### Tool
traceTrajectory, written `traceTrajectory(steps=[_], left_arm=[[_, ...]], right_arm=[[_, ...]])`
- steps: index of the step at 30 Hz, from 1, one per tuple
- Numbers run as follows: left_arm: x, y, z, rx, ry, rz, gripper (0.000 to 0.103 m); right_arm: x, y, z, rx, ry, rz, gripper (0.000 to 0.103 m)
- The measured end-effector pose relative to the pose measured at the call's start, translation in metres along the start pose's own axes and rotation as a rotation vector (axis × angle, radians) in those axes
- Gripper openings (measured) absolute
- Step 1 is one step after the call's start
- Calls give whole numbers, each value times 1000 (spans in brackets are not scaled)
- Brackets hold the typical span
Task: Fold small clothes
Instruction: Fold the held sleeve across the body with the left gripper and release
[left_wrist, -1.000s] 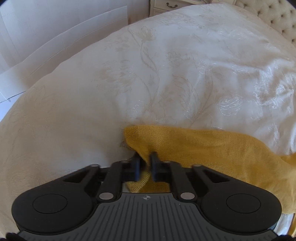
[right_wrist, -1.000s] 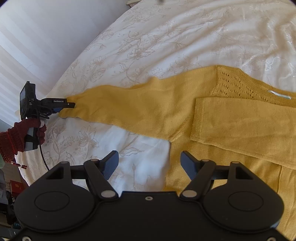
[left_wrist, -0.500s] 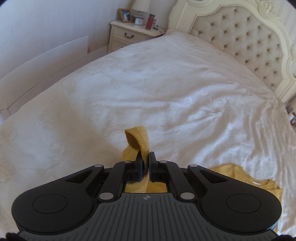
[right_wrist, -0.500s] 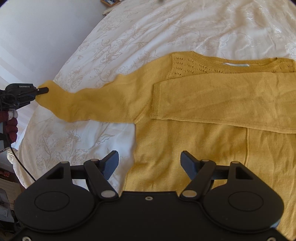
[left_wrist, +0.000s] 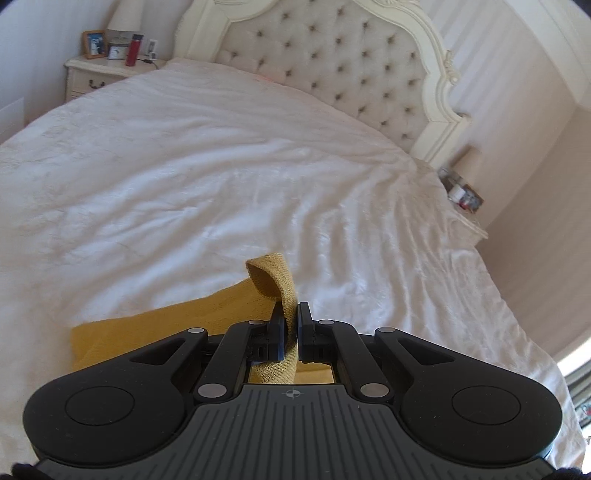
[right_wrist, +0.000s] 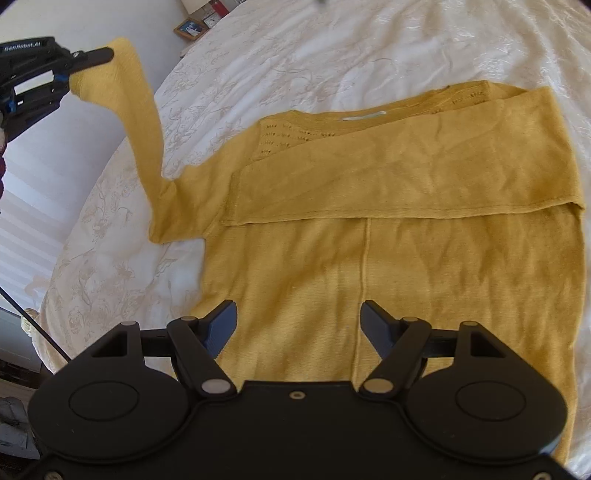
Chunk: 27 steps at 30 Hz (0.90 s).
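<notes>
Holding cuff: the left gripper (left_wrist: 291, 314) is clenched on the sleeve cuff (left_wrist: 271, 275), whose ribbed end loops up past the fingertips toward 12 o'clock.
Left gripper, seen from the right wrist: it (right_wrist: 107, 55) sits at 10 o'clock in that view, with the cuff (right_wrist: 122, 48) pinched at its tip and raised off the bed.
Lifted sleeve: the sleeve (right_wrist: 147, 122) runs from the cuff down toward 5 o'clock to the shoulder of the yellow sweater (right_wrist: 406, 258), clear of the bedspread along its upper part.
Bedspread: the white embroidered bedspread (right_wrist: 277, 55) lies under the sweater and shows at 12 o'clock and 9 o'clock of it.
Sweater body: it lies flat on the bed, neckline toward 12 o'clock, a vertical seam running down its middle.
Folded sleeve: the other sleeve (right_wrist: 406, 173) is laid across the chest, its cuff end pointing to 9 o'clock.
Right gripper: the right gripper (right_wrist: 298, 321) stands released, jaws wide apart and nothing between them, over the sweater's lower part at 6 o'clock.
Headboard: the tufted headboard (left_wrist: 332, 55) stands at 12 o'clock in the left wrist view.
Nightstand: the nightstand (left_wrist: 96, 74) at 11 o'clock carries a picture frame (left_wrist: 93, 43) and a red bottle (left_wrist: 133, 50).
</notes>
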<state>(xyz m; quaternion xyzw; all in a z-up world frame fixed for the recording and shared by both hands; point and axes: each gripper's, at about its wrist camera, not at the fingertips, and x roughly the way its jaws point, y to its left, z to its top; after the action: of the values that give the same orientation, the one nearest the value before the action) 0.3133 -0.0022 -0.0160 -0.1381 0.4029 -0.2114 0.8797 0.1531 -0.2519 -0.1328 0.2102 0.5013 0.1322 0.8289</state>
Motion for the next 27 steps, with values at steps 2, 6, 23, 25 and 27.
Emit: traceTrajectory(steps=[2, 6, 23, 25, 27], left_arm=[[23, -26, -10, 15, 25, -32, 6], [75, -74, -37, 94, 97, -39, 6], [129, -92, -73, 165, 316, 214, 34], [129, -82, -71, 149, 327, 238, 34], [128, -71, -70, 127, 337, 258, 34]], right_arm=[[-9, -16, -2, 22, -9, -13, 76], [-23, -42, -4, 63, -23, -41, 76], [-24, -82, 21, 115, -48, -100, 76], [-21, -84, 28, 112, -51, -105, 76], [-17, -86, 36, 106, -53, -110, 76]])
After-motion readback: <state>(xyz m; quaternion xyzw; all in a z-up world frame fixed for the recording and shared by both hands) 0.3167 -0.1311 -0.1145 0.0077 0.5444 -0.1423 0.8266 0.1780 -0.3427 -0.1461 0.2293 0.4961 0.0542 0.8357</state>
